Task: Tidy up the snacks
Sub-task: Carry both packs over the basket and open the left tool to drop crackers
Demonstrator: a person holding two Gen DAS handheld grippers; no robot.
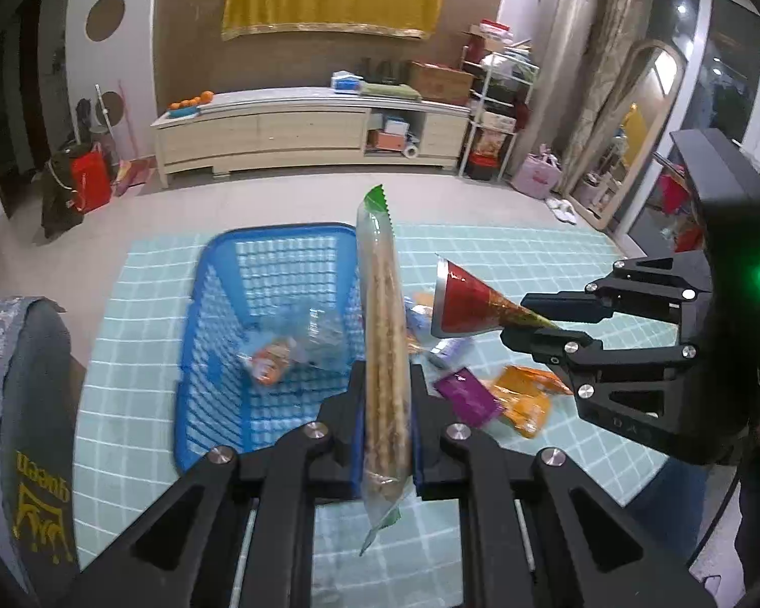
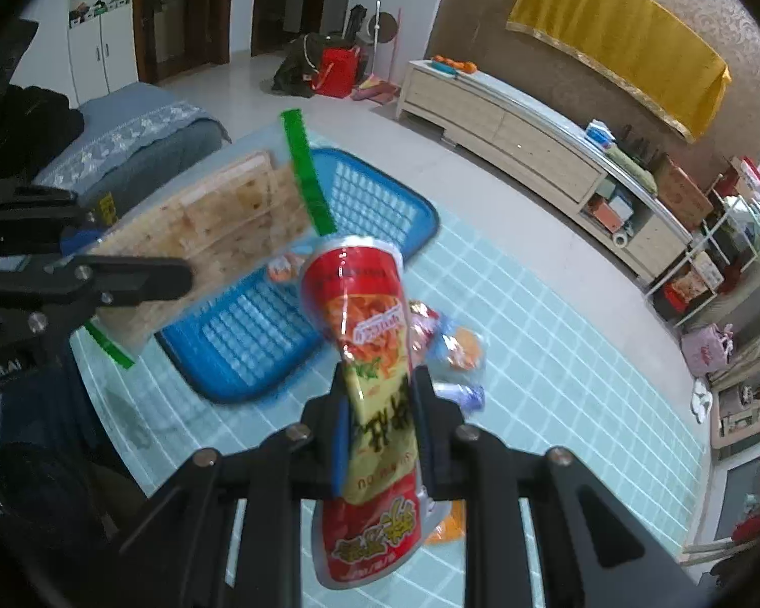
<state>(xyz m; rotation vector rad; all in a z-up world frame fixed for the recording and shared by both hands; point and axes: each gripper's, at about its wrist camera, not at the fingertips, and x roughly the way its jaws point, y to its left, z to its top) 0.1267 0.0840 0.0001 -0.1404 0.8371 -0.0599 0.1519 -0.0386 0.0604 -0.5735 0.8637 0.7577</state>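
My left gripper (image 1: 385,400) is shut on a clear cracker pack with green ends (image 1: 382,339), held edge-on above the right rim of the blue basket (image 1: 218,273). It also shows in the right wrist view (image 2: 218,233). My right gripper (image 2: 380,405) is shut on a red and yellow snack bag (image 2: 365,334), held above the table right of the basket (image 2: 380,187). In the left wrist view that bag (image 1: 466,304) hangs from the right gripper (image 1: 527,316). A few small snacks (image 1: 273,354) lie in the basket.
Loose snacks lie on the light blue checked tablecloth (image 1: 481,248): a purple packet (image 1: 468,395), an orange packet (image 1: 524,395), and more in the right wrist view (image 2: 461,349). A grey chair back (image 1: 20,405) stands at left. A TV cabinet (image 1: 309,126) lines the far wall.
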